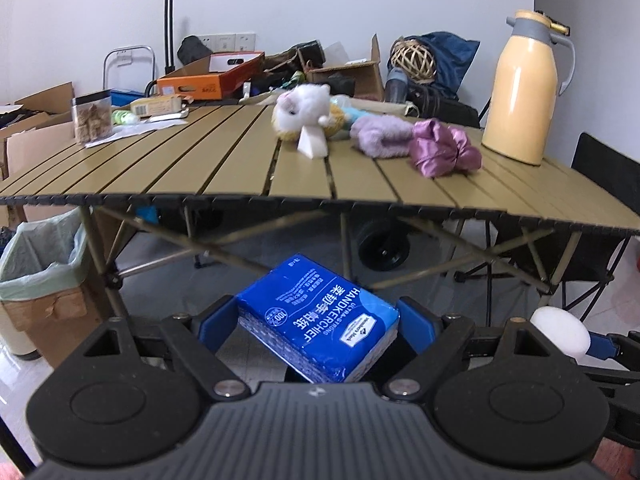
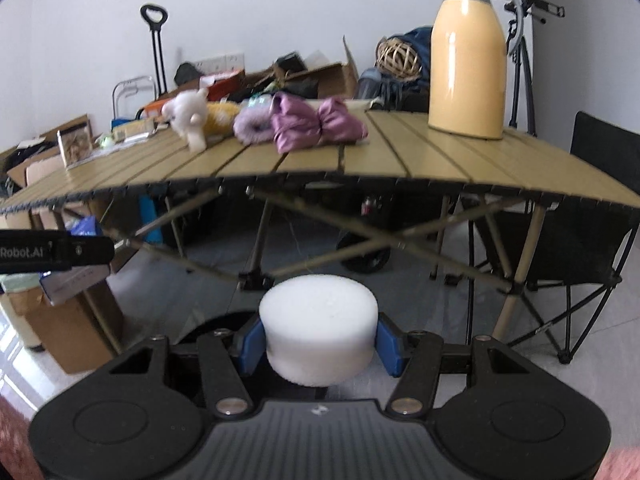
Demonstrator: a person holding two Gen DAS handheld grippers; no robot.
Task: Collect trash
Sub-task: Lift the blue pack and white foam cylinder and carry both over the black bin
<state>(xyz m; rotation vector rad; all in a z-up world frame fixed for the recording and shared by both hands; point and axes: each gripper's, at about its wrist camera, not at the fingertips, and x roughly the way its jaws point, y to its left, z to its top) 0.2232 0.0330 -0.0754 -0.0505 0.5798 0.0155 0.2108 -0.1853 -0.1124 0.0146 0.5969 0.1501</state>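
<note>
The lined bin (image 1: 40,256) sits low and left, nearer the left gripper (image 1: 316,324), jaws pinching a blue tissue pack (image 1: 320,316); the right gripper (image 2: 320,340) pinches a white foam puck (image 2: 320,324).

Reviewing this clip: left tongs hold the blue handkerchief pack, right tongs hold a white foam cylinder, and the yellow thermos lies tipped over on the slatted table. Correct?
Not quite. The yellow thermos stands upright on the slatted table, as the right wrist view shows. The rest holds: left tongs hold the blue handkerchief pack, right tongs hold the white foam cylinder.
</note>
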